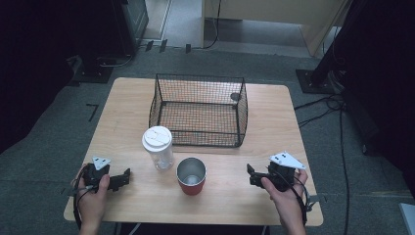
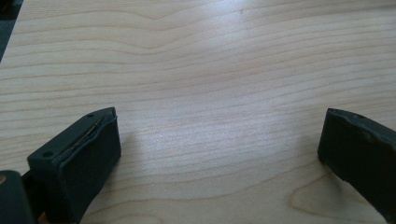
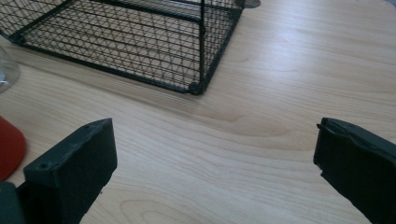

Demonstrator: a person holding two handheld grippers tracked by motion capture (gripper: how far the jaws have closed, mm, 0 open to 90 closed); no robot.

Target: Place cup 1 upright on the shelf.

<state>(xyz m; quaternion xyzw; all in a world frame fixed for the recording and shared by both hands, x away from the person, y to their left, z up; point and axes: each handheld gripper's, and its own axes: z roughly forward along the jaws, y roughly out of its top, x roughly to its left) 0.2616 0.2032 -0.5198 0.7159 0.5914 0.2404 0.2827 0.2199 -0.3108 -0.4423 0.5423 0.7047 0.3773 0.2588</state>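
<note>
A clear plastic bottle with a white lid (image 1: 158,147) stands upright near the table's middle, just in front of a black wire basket (image 1: 198,110). A red cup with a steel inside (image 1: 191,176) stands to its right, nearer the front edge. My left gripper (image 1: 126,177) rests on the table at the front left, open, with bare wood between its jaws (image 2: 219,140). My right gripper (image 1: 250,175) rests at the front right, open and empty (image 3: 215,154), pointing toward the cup. In the right gripper view the basket's corner (image 3: 198,86) and the cup's red edge (image 3: 9,147) show.
The wooden table (image 1: 274,112) stands on a grey carpeted floor. The basket is empty and sits at the table's back middle. Cables (image 1: 323,105) and black stands lie on the floor to the right.
</note>
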